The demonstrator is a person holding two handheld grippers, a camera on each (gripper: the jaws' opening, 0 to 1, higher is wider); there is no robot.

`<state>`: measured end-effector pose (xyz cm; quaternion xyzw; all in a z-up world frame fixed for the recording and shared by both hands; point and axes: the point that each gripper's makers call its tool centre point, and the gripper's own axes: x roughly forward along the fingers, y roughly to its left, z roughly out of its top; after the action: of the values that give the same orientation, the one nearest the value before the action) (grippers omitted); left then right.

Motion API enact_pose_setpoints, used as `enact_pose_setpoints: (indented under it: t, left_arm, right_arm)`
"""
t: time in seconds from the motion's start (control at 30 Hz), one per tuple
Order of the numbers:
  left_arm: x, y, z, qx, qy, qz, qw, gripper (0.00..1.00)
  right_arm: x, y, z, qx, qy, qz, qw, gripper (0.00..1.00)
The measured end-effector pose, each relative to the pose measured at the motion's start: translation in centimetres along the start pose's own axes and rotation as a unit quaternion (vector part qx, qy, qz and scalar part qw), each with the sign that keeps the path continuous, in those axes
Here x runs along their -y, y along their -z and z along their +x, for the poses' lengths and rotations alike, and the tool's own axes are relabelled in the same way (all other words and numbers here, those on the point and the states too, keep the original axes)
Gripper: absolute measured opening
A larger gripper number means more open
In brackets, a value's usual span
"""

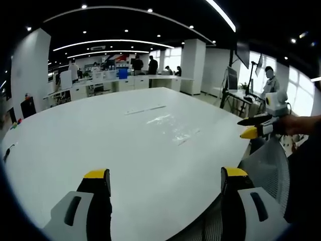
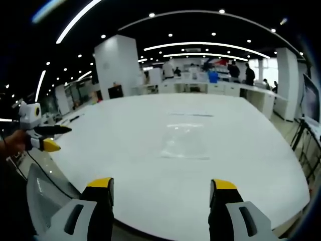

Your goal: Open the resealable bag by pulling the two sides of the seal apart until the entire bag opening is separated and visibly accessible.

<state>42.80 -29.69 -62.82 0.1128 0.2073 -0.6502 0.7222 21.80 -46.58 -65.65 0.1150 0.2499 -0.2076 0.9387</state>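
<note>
A clear resealable bag [image 1: 168, 128] lies flat on the white table [image 1: 75, 145], near its middle; it is faint, marked mostly by glare and its seal line. My left gripper [image 1: 165, 175] is open above the table's near edge, well short of the bag, with nothing between its yellow-tipped fingers. A hand holds the right gripper [image 1: 242, 128] at the table's right edge. In the right gripper view the bag [image 2: 183, 138] lies ahead on the table [image 2: 251, 165], and my right gripper [image 2: 162, 183] is open and empty. The left gripper [image 2: 64, 139] comes in from the left.
A grey mesh chair back [image 1: 266, 165] stands at the table's edge between the two grippers, also seen as the chair [image 2: 42, 196]. Desks with several people line the far room [image 1: 135, 75]. A monitor on a stand [image 1: 231, 80] and a white pillar [image 1: 193, 65] stand to the right.
</note>
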Motion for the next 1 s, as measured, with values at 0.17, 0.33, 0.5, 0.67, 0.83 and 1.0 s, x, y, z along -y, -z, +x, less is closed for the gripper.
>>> enact_pose_setpoints:
  t: [0.17,0.33,0.5,0.67,0.83,1.0]
  left_arm:
    - [0.0,-0.1,0.1,-0.001,0.002,0.001,1.0000,0.89]
    - [-0.1,0.0,0.2,-0.001,0.000,-0.003,1.0000,0.88]
    - [-0.1,0.1,0.1,-0.003,0.001,-0.003,1.0000,0.88]
    - [-0.2,0.2,0.1,-0.004,0.000,-0.004,1.0000,0.88]
    - [-0.2,0.2,0.2,-0.005,0.001,-0.001,1.0000,0.88]
    - [-0.3,0.2,0.1,-0.003,-0.001,-0.002,1.0000,0.88]
  right_arm:
    - [0.1,0.2,0.1,-0.009,0.004,-0.021,0.9997,0.77]
    - [0.0,-0.2,0.3,-0.003,-0.001,-0.035,0.9994,0.77]
    - [-0.1,-0.4,0.6,-0.006,-0.004,-0.061,0.9981,0.76]
    - [-0.1,-0.6,1.1,-0.010,-0.008,-0.086,0.9962,0.73]
    - [-0.1,-1.0,1.7,-0.011,-0.016,-0.114,0.9933,0.70]
    - [-0.1,-1.1,2.3,-0.015,-0.024,-0.138,0.9900,0.68]
